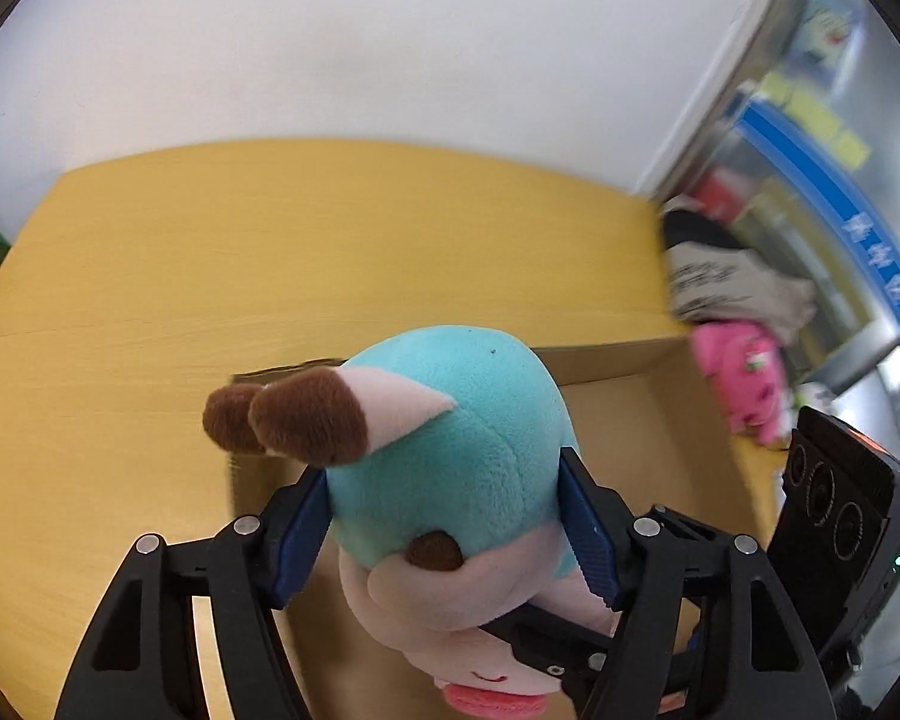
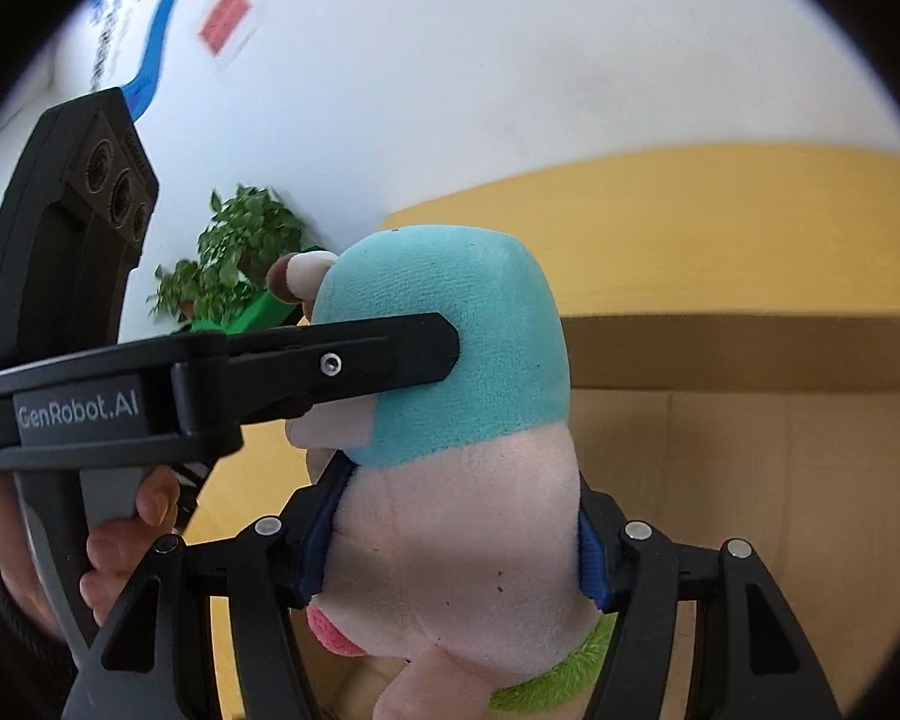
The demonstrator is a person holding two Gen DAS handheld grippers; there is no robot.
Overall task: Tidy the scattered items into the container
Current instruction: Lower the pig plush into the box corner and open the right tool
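A plush toy [image 1: 450, 456] with a teal head, pink body and brown-tipped ears is held by both grippers at once. My left gripper [image 1: 444, 534] is shut on its teal head. My right gripper [image 2: 456, 540] is shut on its pink body [image 2: 450, 540]; the left gripper's finger [image 2: 354, 354] shows from the side there, pressed on the teal head. The toy hangs above an open cardboard box [image 1: 618, 414], whose brown wall also shows in the right wrist view [image 2: 750, 354]. The box floor under the toy is mostly hidden.
The box stands on a yellow wooden table [image 1: 270, 264] against a white wall. A pink plush [image 1: 744, 378] and a beige printed bag [image 1: 732, 282] lie at the table's right edge. A green potted plant [image 2: 234, 258] stands beyond the table's left end.
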